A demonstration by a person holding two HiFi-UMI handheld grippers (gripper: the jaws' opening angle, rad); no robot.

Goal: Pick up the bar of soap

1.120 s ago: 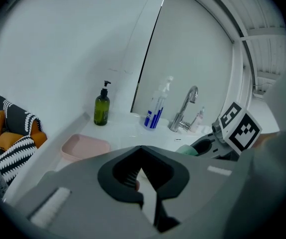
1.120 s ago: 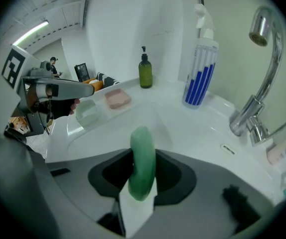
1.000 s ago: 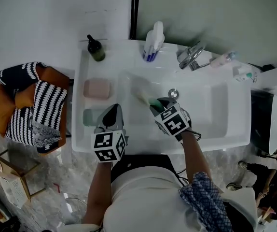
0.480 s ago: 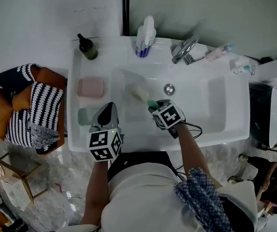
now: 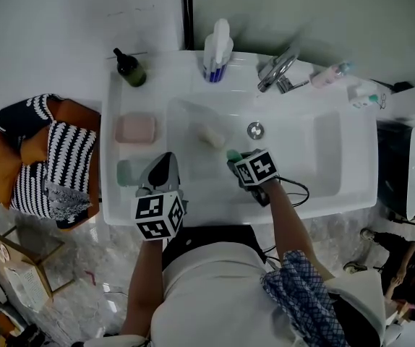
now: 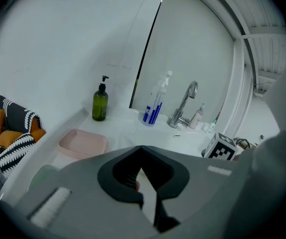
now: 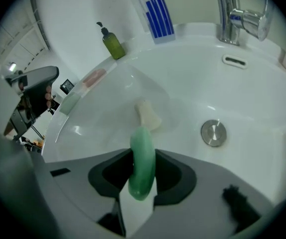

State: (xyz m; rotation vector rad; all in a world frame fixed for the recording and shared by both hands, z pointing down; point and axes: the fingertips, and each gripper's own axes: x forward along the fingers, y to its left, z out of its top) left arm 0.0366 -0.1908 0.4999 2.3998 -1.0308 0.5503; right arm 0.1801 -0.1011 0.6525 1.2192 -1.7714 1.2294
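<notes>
My right gripper (image 5: 235, 159) hangs over the white basin (image 5: 316, 157), shut on a green bar of soap (image 7: 142, 163) that stands on edge between its jaws. The same green soap (image 5: 233, 155) peeks out ahead of the marker cube in the head view. A cream bar of soap (image 5: 210, 136) lies on the basin floor just beyond it, and it shows as a pale lump (image 7: 147, 114) in the right gripper view. My left gripper (image 5: 165, 163) hovers at the sink's front left edge, jaws together, nothing in them.
A pink soap dish (image 5: 135, 129) and a pale green dish (image 5: 125, 172) sit on the left ledge. A dark green pump bottle (image 5: 129, 68), a spray bottle (image 5: 217, 49) and the faucet (image 5: 280, 72) line the back. The drain (image 5: 255, 130) is mid-basin. Striped cushions (image 5: 56, 157) lie left.
The right gripper with the green soap has drawn slightly back from the cream bar toward the near side. The left gripper has barely moved.
</notes>
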